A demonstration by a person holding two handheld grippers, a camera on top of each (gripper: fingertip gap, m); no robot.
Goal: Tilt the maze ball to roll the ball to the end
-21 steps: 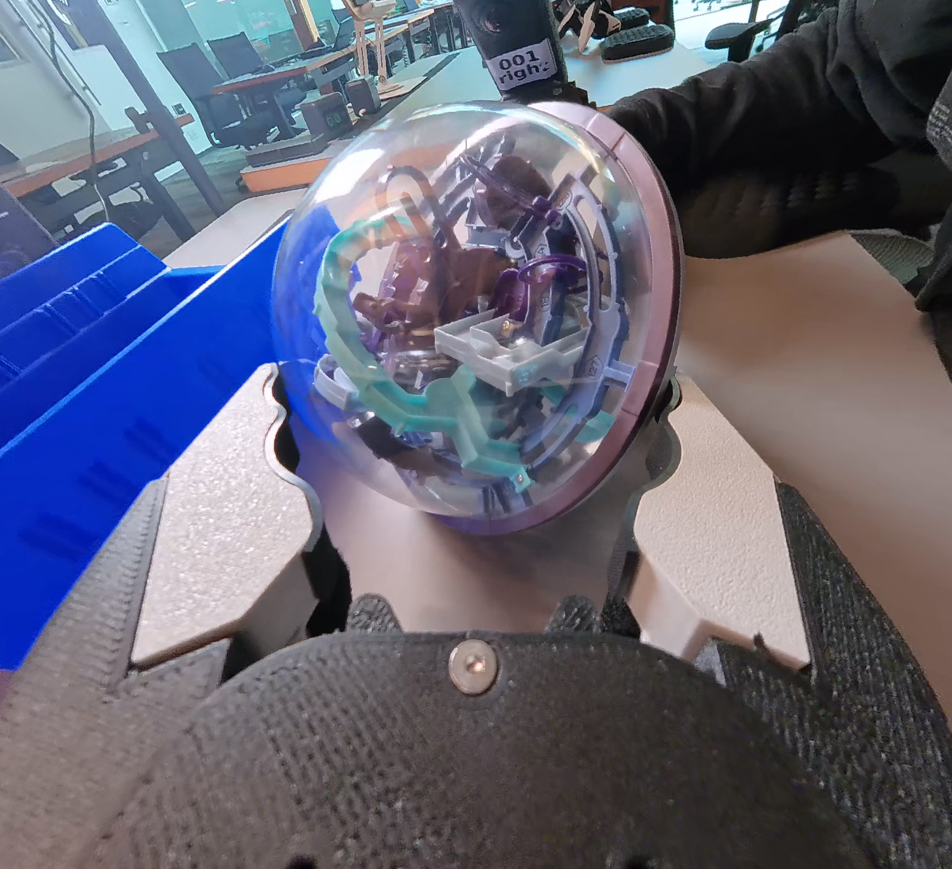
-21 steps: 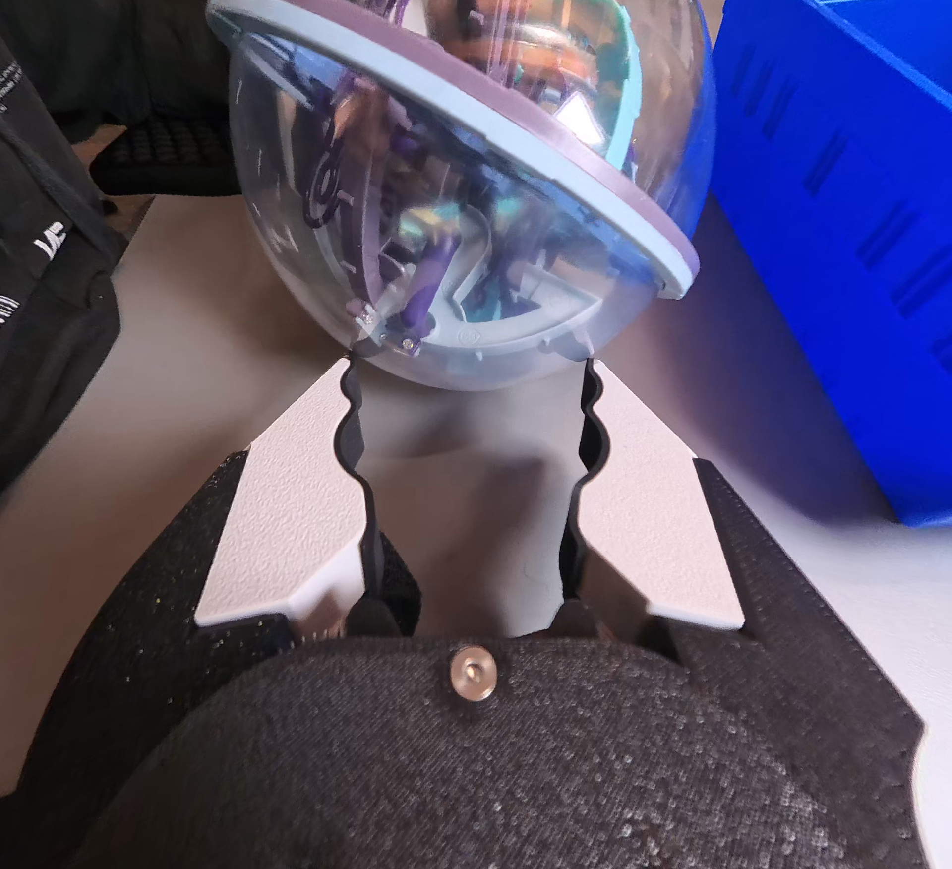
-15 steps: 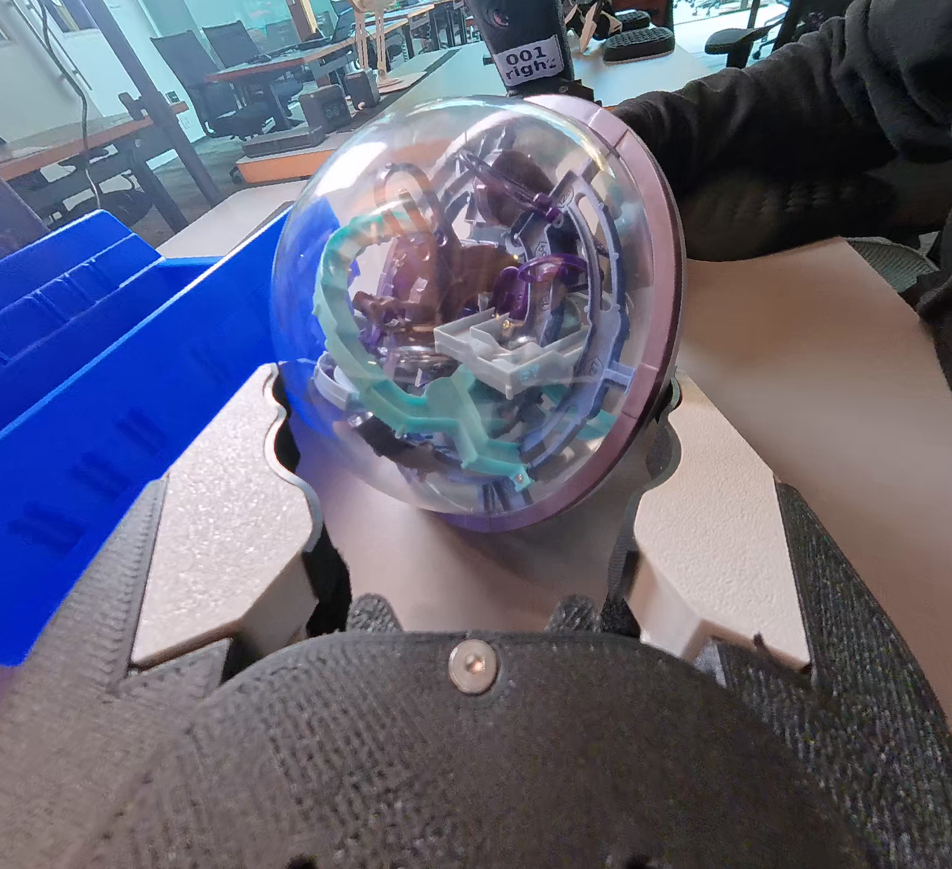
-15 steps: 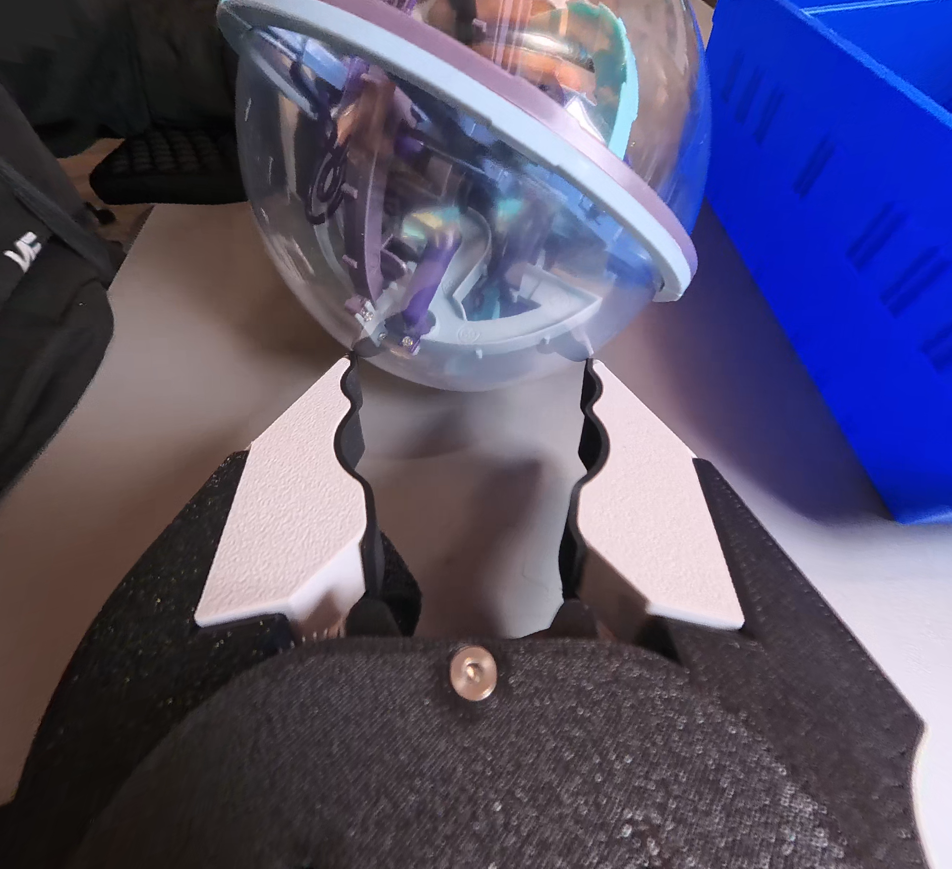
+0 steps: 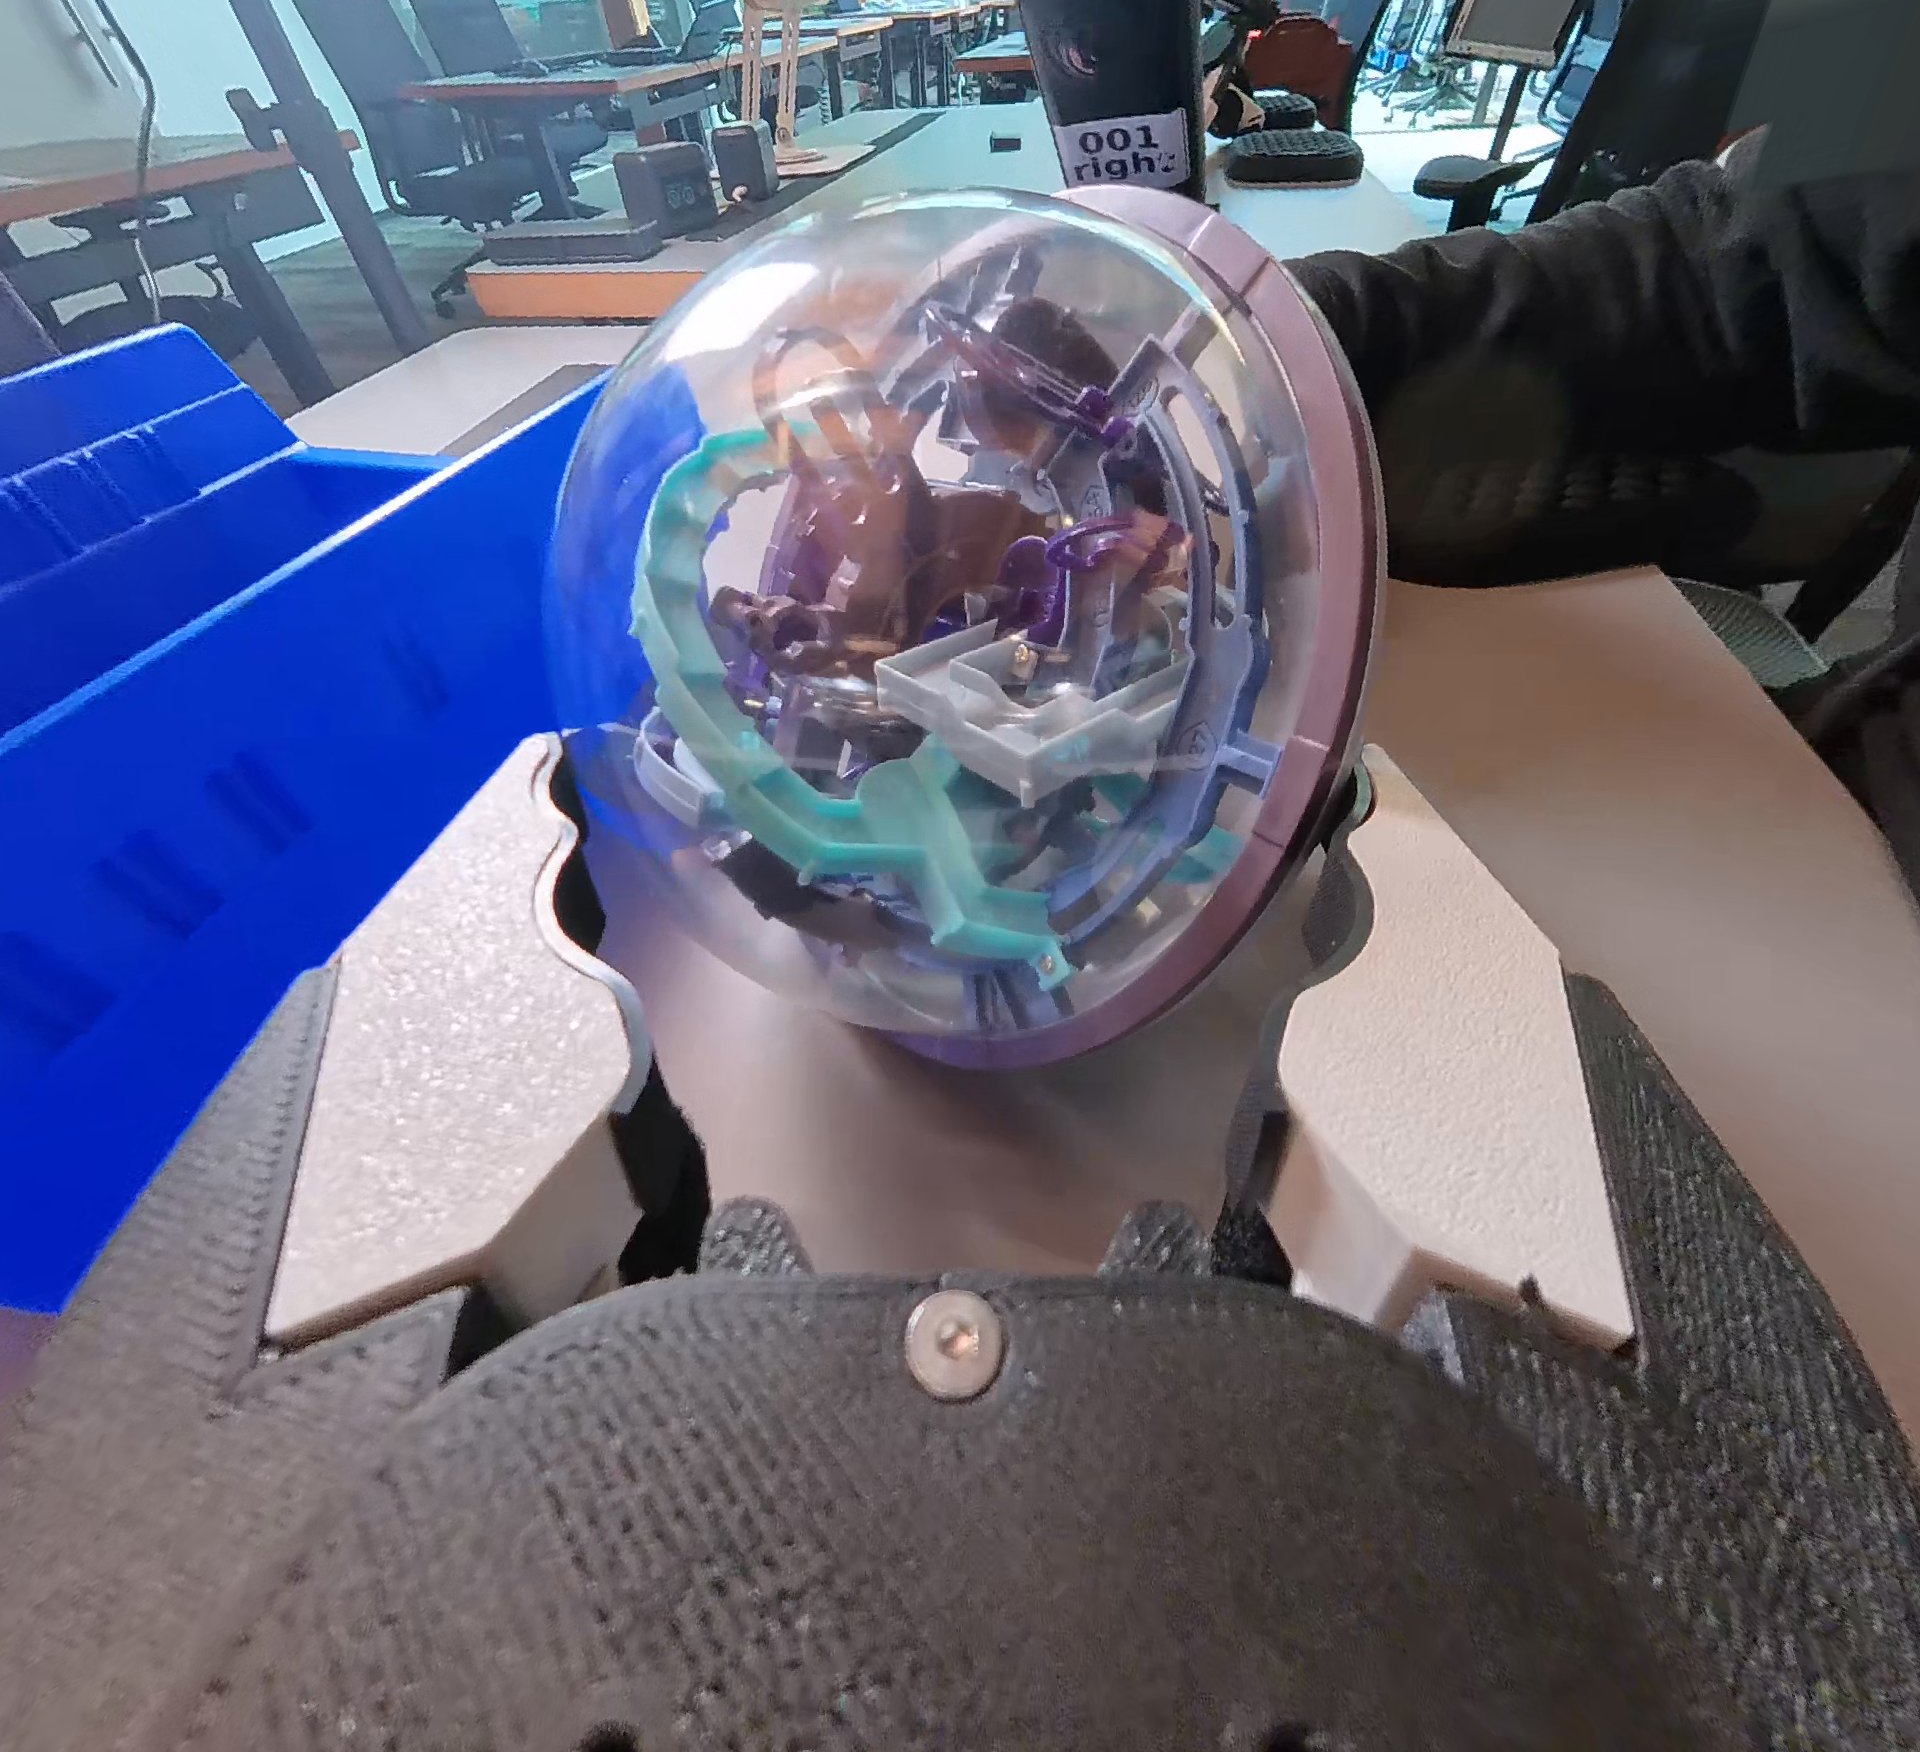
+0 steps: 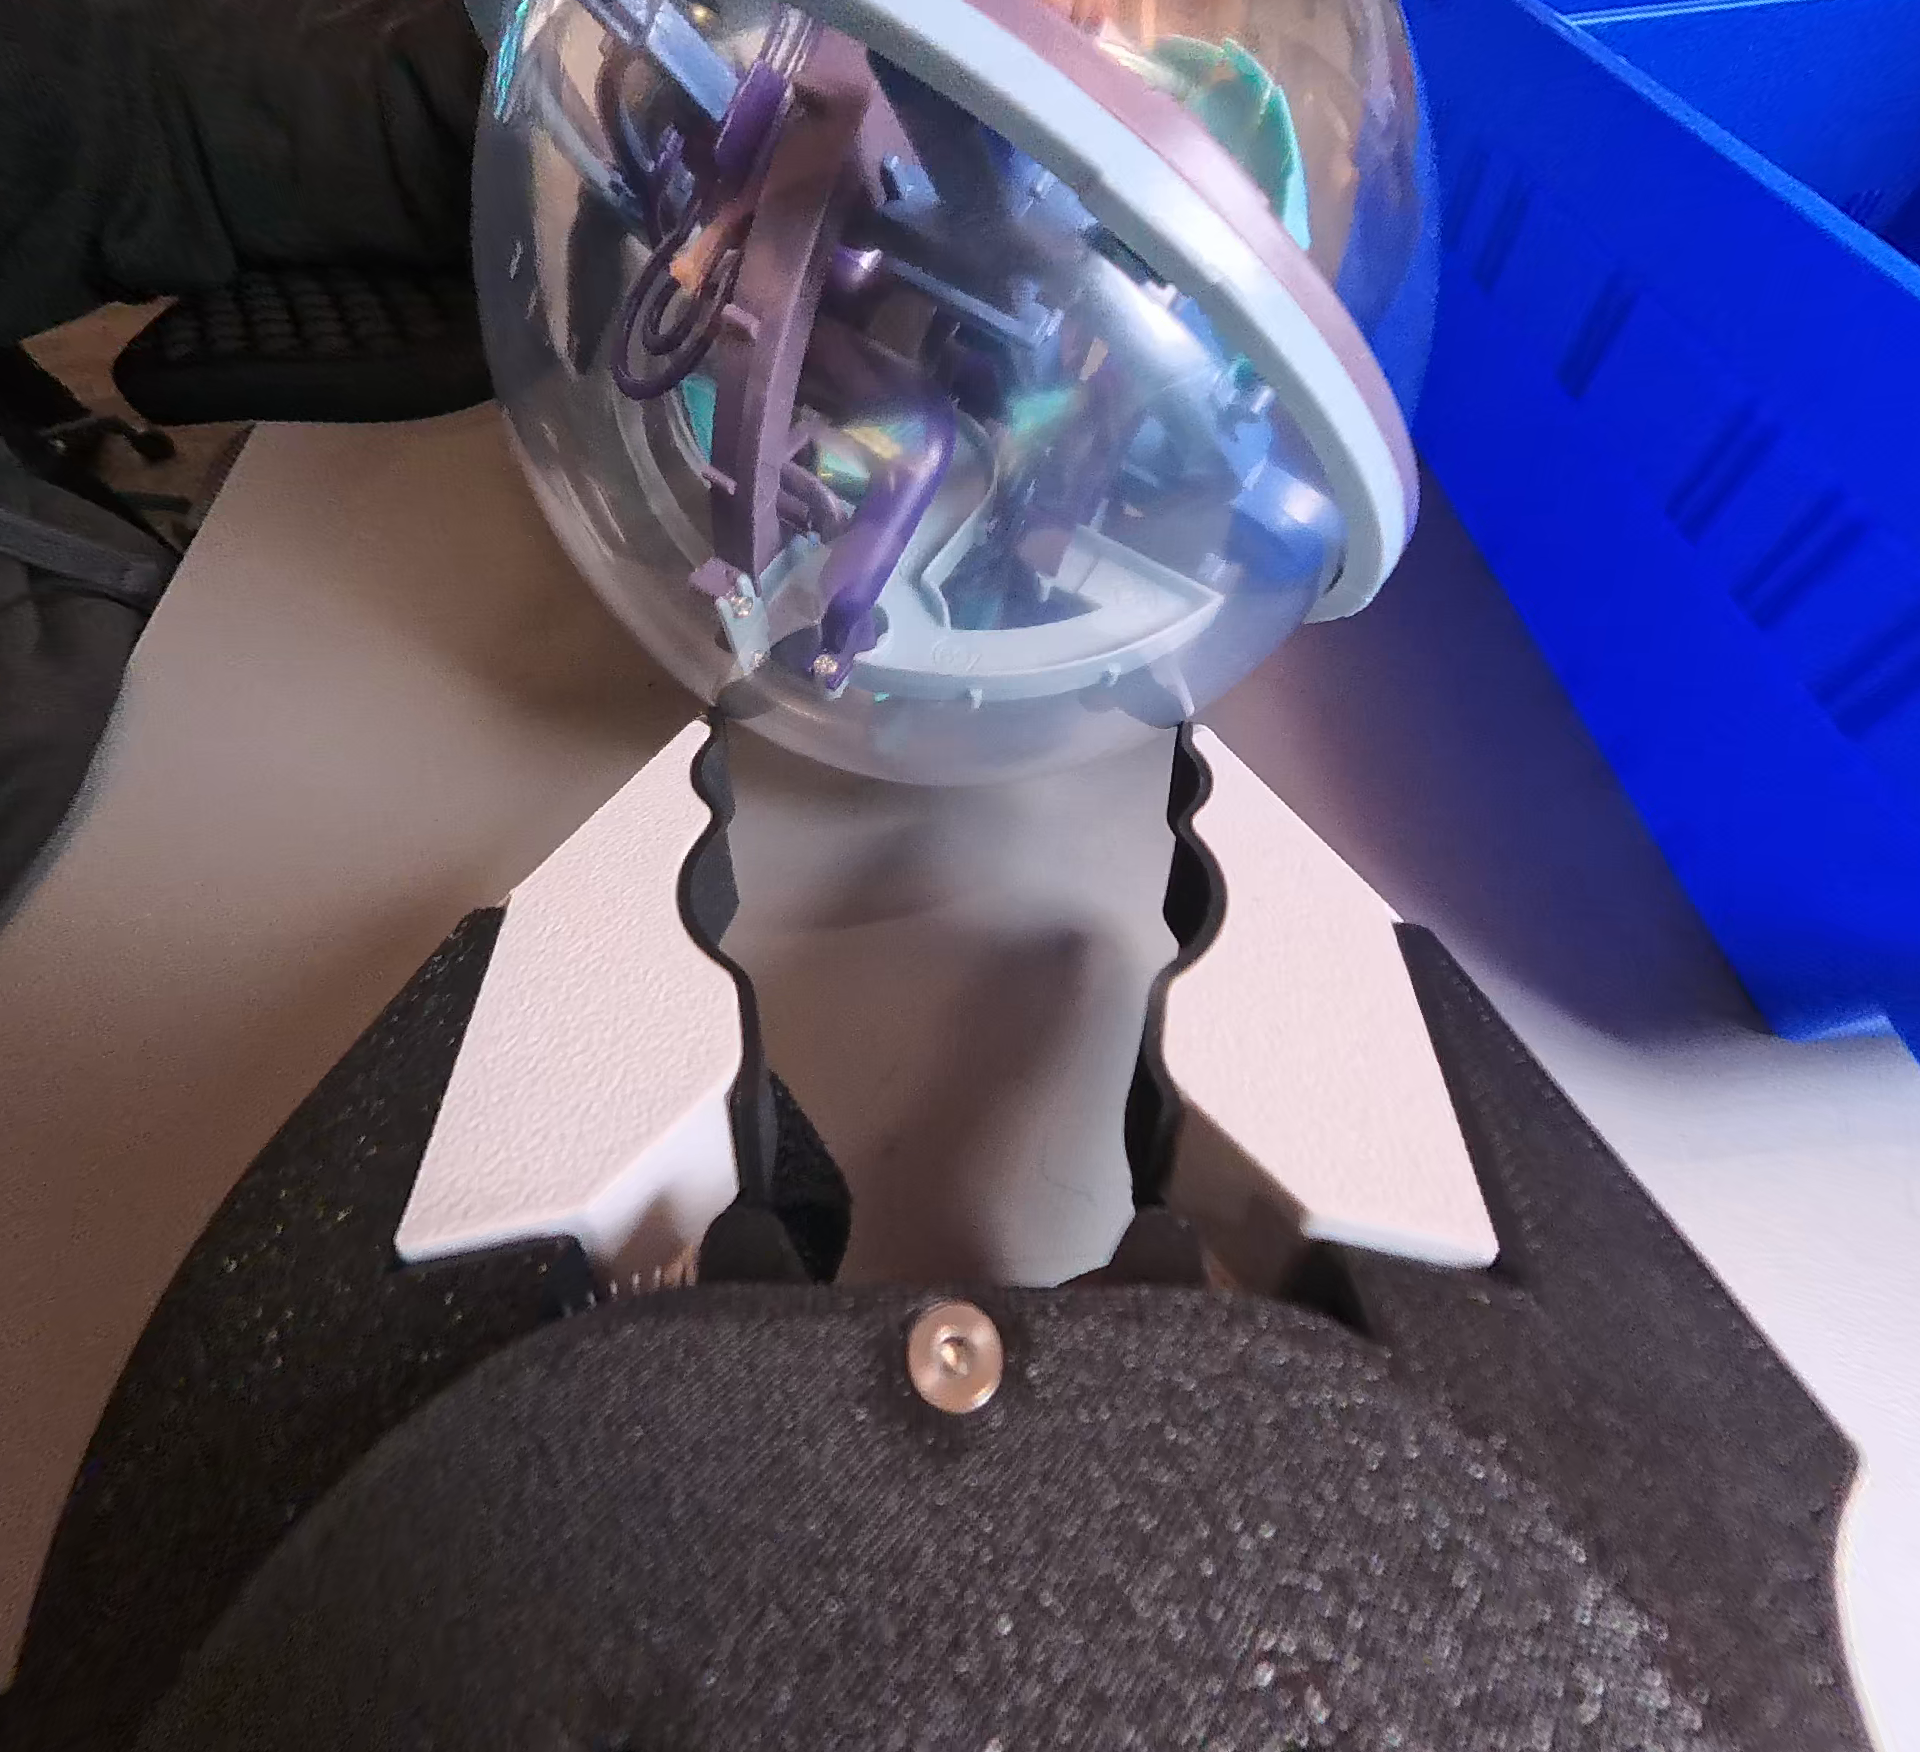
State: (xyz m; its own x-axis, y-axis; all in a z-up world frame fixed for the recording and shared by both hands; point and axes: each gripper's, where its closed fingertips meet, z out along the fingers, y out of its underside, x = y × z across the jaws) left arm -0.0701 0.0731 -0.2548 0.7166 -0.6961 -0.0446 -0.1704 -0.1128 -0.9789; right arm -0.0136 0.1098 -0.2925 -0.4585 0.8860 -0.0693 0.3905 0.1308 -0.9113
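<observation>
The maze ball [image 5: 935,611] is a clear sphere with a purple rim and teal, grey and purple tracks inside. It is held just above the table, with its rim tilted. My left gripper [image 5: 951,767] is shut on it, one finger at each side of its lower half. In the right wrist view the ball [image 6: 935,352] fills the top, and my right gripper [image 6: 951,726] grips its lower dome with both fingertips. The right gripper's body [image 5: 1112,40] shows behind the ball. I cannot make out the small rolling ball inside.
A blue plastic bin [image 5: 208,663] stands close beside the ball, on the right in the right wrist view [image 6: 1662,352]. The light table [image 5: 1662,767] runs under both grippers. A person's dark sleeve [image 5: 1610,403] lies behind the ball. Office desks and chairs are far behind.
The ball has turned between the grippers: in the right wrist view its rim now slopes more steeply down to the right and sits closer. Both grips are unchanged.
</observation>
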